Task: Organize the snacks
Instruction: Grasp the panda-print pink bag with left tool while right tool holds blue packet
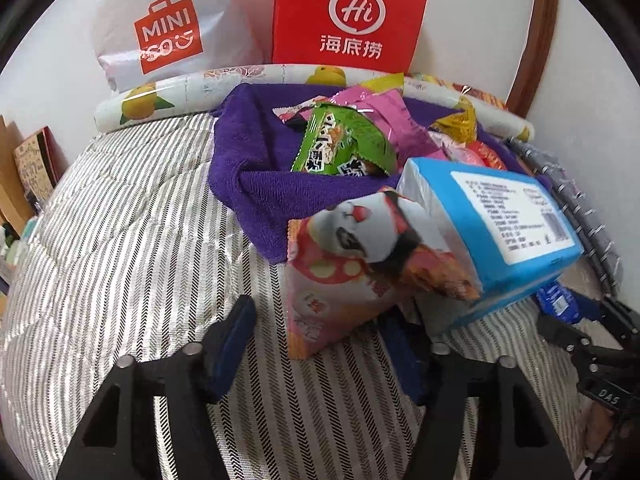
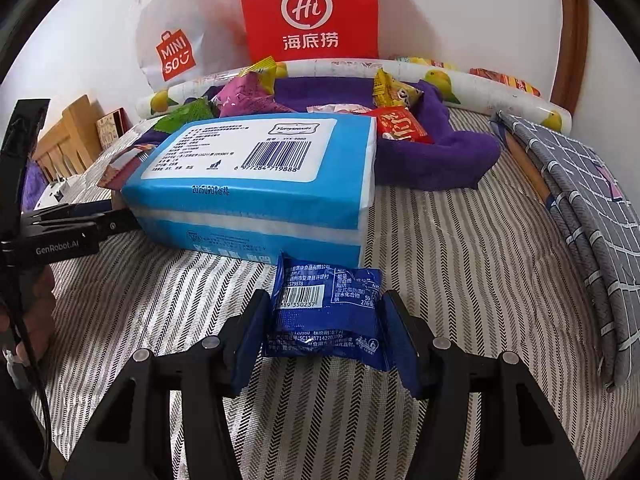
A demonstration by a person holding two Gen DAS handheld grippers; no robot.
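A pink snack packet with a panda face (image 1: 336, 276) leans against a blue tissue pack (image 1: 492, 224) on the striped bedding. It sits between the fingers of my left gripper (image 1: 320, 344), close to the right finger; a gap shows at the left finger (image 1: 236, 336), so the gripper is open. My right gripper (image 2: 324, 320) is shut on a dark blue snack packet (image 2: 326, 312) that rests on the bedding in front of the tissue pack (image 2: 256, 184). Behind it, a purple towel (image 2: 436, 160) holds several loose snack packets, among them a green one (image 1: 344, 144).
A red paper bag (image 1: 348, 16) and a white Miniso bag (image 1: 168, 36) stand against the wall behind a lemon-print roll (image 1: 160, 100). Folded grey checked cloth (image 2: 580, 208) lies at the right. Wooden items (image 2: 72, 132) stand at the far left. Striped bedding (image 1: 120, 240) spreads left of the snacks.
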